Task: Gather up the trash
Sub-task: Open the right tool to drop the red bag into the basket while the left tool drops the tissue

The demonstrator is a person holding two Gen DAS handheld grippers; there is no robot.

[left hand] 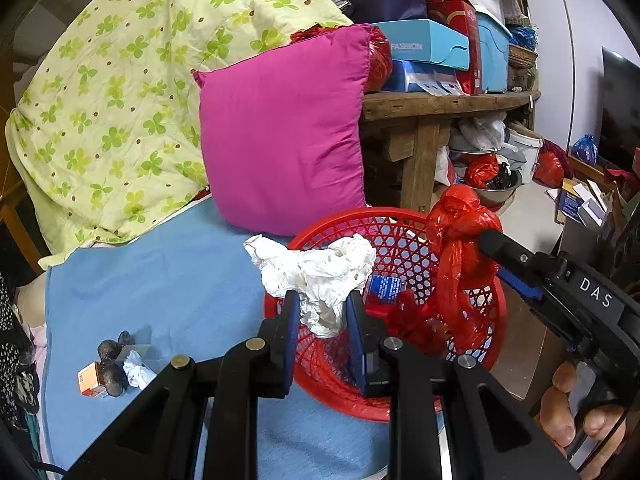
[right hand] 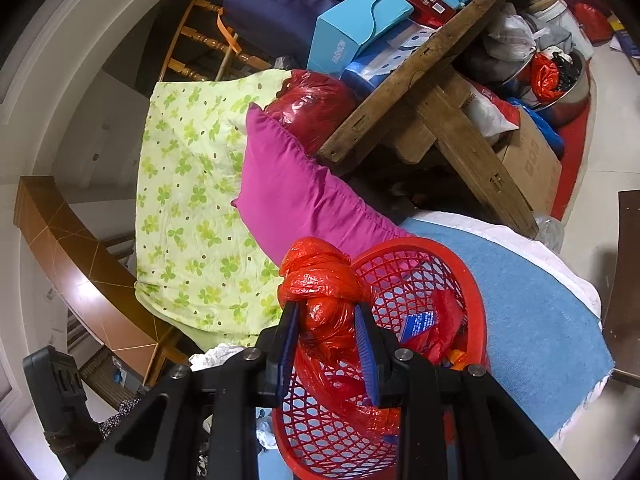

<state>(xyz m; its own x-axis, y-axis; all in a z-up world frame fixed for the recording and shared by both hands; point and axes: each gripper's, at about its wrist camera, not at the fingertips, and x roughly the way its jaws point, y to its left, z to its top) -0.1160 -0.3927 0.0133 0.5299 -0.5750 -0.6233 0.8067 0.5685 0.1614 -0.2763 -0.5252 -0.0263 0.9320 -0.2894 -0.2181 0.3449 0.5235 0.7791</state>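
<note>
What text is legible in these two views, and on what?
"DAS": white letters on the right gripper body, left wrist view.
"FASHION": light blue box on the wooden bench; same box in the right wrist view, print turned sideways.
Blue packet in the red basket: print too small.
Small orange box: unreadable.

Bed surface covered by a blue blanket (left hand: pixel 152 280), filling the 6 to 9 o'clock area in the left wrist view. Green clover-print quilt (left hand: pixel 108 92) heaped at 10 o'clock. Magenta pillow (left hand: pixel 280 136) upright at center, leaning against the quilt. Rough wooden bench (left hand: pixel 436 108) at 2 o'clock, stacked with a light blue box (left hand: pixel 424 44), a red box (left hand: pixel 452 4) and a blue plastic bin (left hand: pixel 494 52). Beneath the bench: metal bowl (left hand: pixel 496 194), white bucket (left hand: pixel 528 148). Pale tiled floor (left hand: pixel 528 212) at 3 o'clock. Right wrist view: white wall (right hand: pixel 60 92) at 10 o'clock, cardboard box (right hand: pixel 532 164) at 2 o'clock.
</note>
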